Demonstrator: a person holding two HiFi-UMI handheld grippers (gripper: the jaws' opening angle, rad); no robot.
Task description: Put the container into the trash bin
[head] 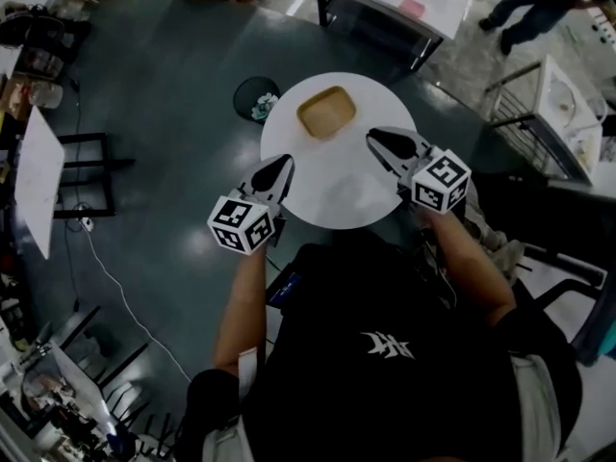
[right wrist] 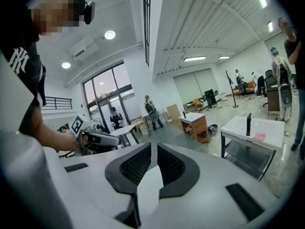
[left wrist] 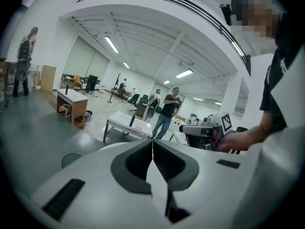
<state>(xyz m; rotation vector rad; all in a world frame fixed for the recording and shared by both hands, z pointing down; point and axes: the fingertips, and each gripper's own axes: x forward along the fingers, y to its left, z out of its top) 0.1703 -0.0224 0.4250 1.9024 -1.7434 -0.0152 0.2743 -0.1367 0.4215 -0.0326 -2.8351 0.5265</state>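
Head view, looking steeply down: a round white table [head: 337, 205] stands on a dark grey floor. A shallow, square, tan container [head: 326, 112] rests on the far part of the tabletop, not touched by anything. A round black trash bin [head: 255, 98] stands on the floor just beside the table's far left edge, with something pale inside it. The left gripper [head: 286, 163] hangs over the near left rim of the table and the right gripper [head: 374, 139] over the right side. Both point toward the container and stop short of it, the right one nearer to it. The person holding them wears a black shirt [head: 385, 354]. A long white rectangular table [head: 438, 8] stands farther off.

Left gripper view: the two dark jaws meet along a single thin line, fully closed with nothing between them. Past them is a large bright hall with a person in a dark top [left wrist: 167, 109] standing by a white table. A dark round shape low on the left may be the trash bin, though the wide-angle lens distorts it too much to be sure. The container does not show here.

Right gripper view: the jaws are all but closed, with only a thin slit between the ribbed pads, and they hold nothing. A wooden desk [right wrist: 196, 126] stands beyond. The container does not show here either.
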